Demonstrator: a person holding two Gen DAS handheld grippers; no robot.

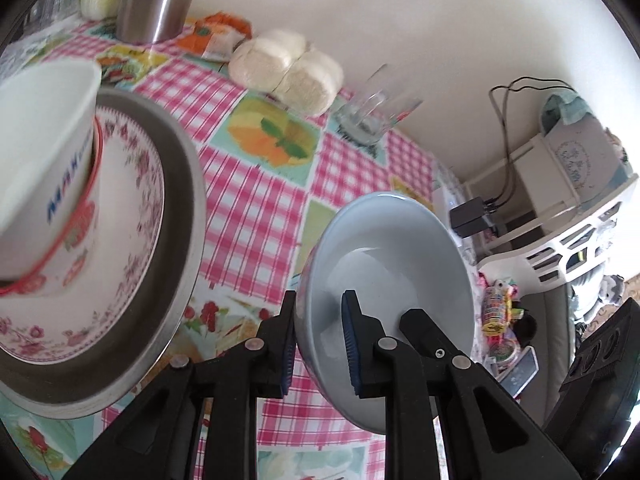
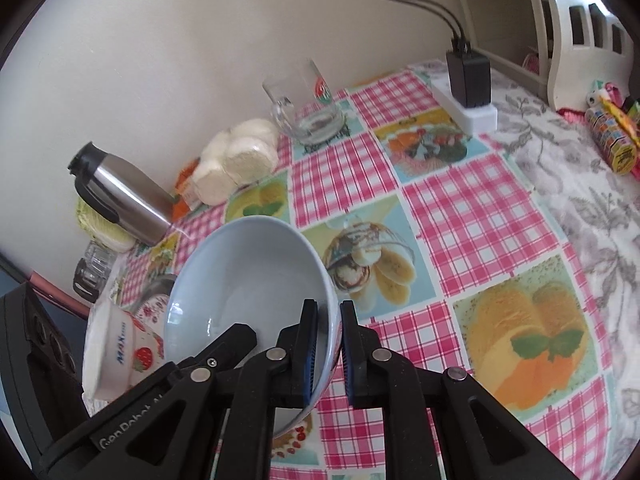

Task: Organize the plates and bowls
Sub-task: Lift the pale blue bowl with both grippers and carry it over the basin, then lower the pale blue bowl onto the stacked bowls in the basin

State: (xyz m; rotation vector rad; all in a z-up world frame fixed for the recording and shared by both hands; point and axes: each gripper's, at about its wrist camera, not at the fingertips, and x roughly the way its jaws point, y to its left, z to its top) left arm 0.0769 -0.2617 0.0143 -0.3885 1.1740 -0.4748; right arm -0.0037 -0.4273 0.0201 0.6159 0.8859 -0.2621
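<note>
Left wrist view has my left gripper [image 1: 318,346] clamped on the pale blue bowl's [image 1: 396,264] rim at lower centre, with a floral plate [image 1: 132,216] in a metal pan [image 1: 182,216] at left. Right wrist view alone shows my right gripper [image 2: 329,350] pinching the opposite rim, and the thermos [image 2: 120,196] lying at left.

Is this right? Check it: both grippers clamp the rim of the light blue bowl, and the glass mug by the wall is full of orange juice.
Wrong in one respect: the glass mug is empty, as the right wrist view shows. The rest stands: the left gripper and the right gripper each clamp the rim of the light blue bowl.
</note>
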